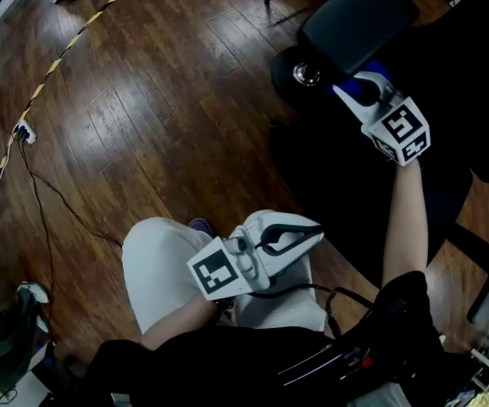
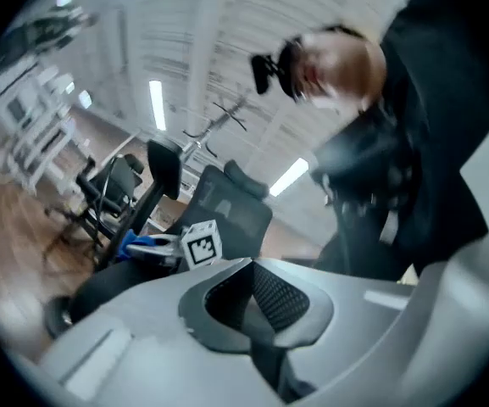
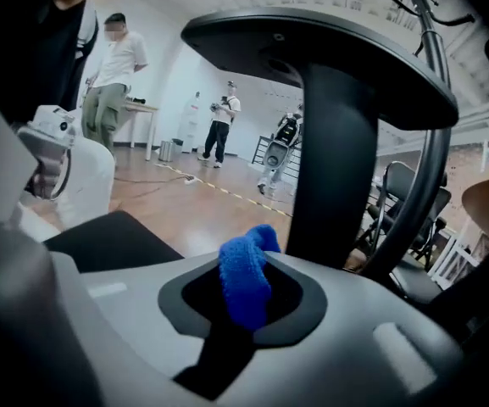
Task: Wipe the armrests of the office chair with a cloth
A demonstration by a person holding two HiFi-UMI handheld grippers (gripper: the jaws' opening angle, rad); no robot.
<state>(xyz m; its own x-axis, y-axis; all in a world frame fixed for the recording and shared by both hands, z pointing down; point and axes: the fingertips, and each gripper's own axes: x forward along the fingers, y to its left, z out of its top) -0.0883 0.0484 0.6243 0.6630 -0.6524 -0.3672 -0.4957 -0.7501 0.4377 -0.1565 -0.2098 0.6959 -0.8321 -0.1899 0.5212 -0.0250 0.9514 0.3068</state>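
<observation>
**Head view.** The right gripper is extended to the office chair. Its tips lie just beside the near edge of the armrest pad. The blue cloth shows at the tips, between the gripper and the pad. Whether the cloth touches the pad cannot be told here. The left gripper rests over the person's lap, well apart from the armrest. No second armrest is identifiable in this view.

**Left gripper view.** The left gripper has its jaws brought together with nothing between them. It takes no part in the wiping. Beyond it, the marker cube of the right gripper and a strip of the cloth appear beside the dark chair.

**Right gripper view.** The right gripper is clenched on the cloth. A folded wad of the cloth protrudes past the tips. The armrest pad stands above and ahead of the gripper, and the armrest post rises just beyond the cloth. Contact with either is not confirmed.

**Task status (judgement).** The cloth is secured and brought to one armrest. The pictures do not show how much of this pad is wiped. Left to do are the strokes across the pad's surface and the wiping of the other armrest.
</observation>
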